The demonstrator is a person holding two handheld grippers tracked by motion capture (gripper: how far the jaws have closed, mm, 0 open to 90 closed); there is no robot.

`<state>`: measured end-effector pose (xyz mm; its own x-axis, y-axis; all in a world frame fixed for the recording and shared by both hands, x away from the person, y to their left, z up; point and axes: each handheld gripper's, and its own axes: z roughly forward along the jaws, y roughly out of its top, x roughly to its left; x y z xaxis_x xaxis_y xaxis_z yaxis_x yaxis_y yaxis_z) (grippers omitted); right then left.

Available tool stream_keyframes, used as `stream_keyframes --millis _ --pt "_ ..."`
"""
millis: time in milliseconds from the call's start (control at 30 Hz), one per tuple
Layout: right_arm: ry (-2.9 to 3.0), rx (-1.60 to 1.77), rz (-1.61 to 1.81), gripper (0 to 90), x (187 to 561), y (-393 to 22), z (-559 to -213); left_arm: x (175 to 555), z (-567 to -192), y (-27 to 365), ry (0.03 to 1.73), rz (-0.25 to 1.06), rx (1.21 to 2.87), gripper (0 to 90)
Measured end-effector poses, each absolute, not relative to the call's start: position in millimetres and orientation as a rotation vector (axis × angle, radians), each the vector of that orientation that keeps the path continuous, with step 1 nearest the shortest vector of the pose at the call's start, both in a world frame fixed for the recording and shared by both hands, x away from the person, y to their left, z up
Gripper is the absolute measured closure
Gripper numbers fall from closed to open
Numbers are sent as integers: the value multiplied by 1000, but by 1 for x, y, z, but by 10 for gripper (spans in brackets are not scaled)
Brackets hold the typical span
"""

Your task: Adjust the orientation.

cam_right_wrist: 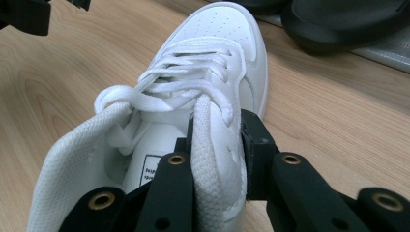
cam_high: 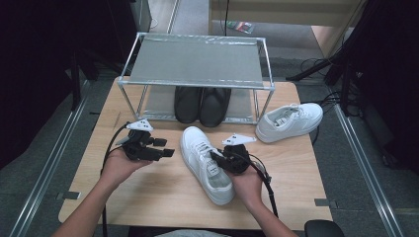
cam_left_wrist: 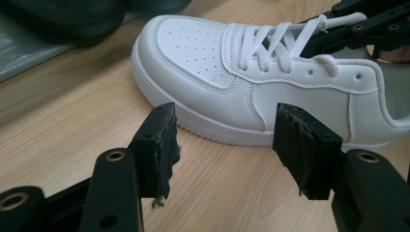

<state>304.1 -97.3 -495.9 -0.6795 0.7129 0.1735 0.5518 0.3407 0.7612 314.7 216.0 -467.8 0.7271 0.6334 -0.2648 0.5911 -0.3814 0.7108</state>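
From the high view, the white leather lace-up sneaker [cam_high: 205,164] lies on the light wooden bench [cam_high: 148,192], toe toward the metal-framed shoe rack [cam_high: 197,61] that shelters a pair of black shoes [cam_high: 202,104]; a second white sneaker [cam_high: 289,122] sits well apart at the right. The right tongs [cam_high: 220,157] meet the near shoe at its collar, and the left tongs [cam_high: 167,148] hover just beside its toe end.

In the left gripper view, the left tongs [cam_left_wrist: 225,140] stand released, nothing between the pads, with the sneaker's side wall [cam_left_wrist: 270,96] just beyond. The sole rim looks firm and stiff, a fair place for a steadying hold, though the smooth leather could be slippery.

In the right gripper view, the right tongs [cam_right_wrist: 217,145] are clenched on the padded collar edge of the sneaker [cam_right_wrist: 212,58], beside the laces [cam_right_wrist: 188,84]. That collar is soft and will flex, so the shoe, probably light, may droop at the toe when lifted.
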Motion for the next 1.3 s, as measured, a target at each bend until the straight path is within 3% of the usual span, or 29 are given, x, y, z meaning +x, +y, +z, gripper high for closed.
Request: stream_keyframes --millis 633,1300 --pt "2506 1160 1312 835 318 -102 -484 312 -468 228 964 90 2056 393" --pt "2703 894 1424 832 353 -123 -431 314 -469 241 981 89 2027 388"
